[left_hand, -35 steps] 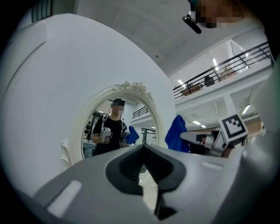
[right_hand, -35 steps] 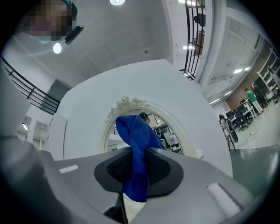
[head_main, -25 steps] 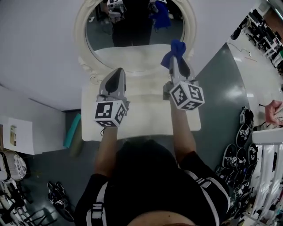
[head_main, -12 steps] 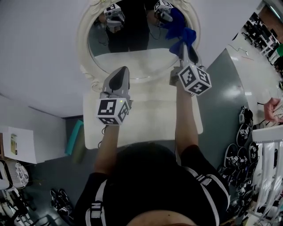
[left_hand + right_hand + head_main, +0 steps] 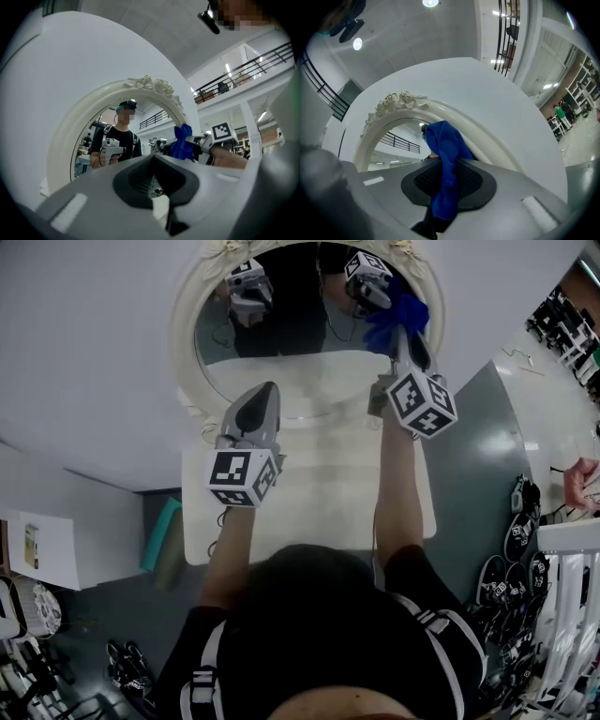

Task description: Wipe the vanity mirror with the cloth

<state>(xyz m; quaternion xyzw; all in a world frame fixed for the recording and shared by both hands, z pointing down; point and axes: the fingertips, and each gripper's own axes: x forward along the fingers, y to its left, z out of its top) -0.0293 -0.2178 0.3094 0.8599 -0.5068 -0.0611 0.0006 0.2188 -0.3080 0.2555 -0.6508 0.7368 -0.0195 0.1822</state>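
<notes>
Below me, a pale rectangular surface point(image 5: 314, 493) stands against a white wall, with a grey-green floor point(image 5: 469, 456) around it. Dark gear lies scattered on the floor at the right and a teal object point(image 5: 159, 526) leans beside the surface's left edge. The vanity mirror point(image 5: 281, 343) stands at the back of the surface, a rounded glass in a thick white frame with moulded flowers at its crown. My right tool point(image 5: 405, 334) is raised to the right side of the glass, its jaws clamped on the blue cloth point(image 5: 398, 313). In the right gripper view the cloth point(image 5: 445, 164) runs down between the dark ribbed pads and bunches up past the tips in soft folds, in front of the frame's arch. The bunched end sits right at the glass, close to its own reflection, though I cannot tell whether it presses on it. My left tool point(image 5: 265, 395) hovers lower, over the middle of the surface near the mirror's foot, pointing at the glass. Its jaws are together with nothing between them. The cloth shows well to its right.
</notes>
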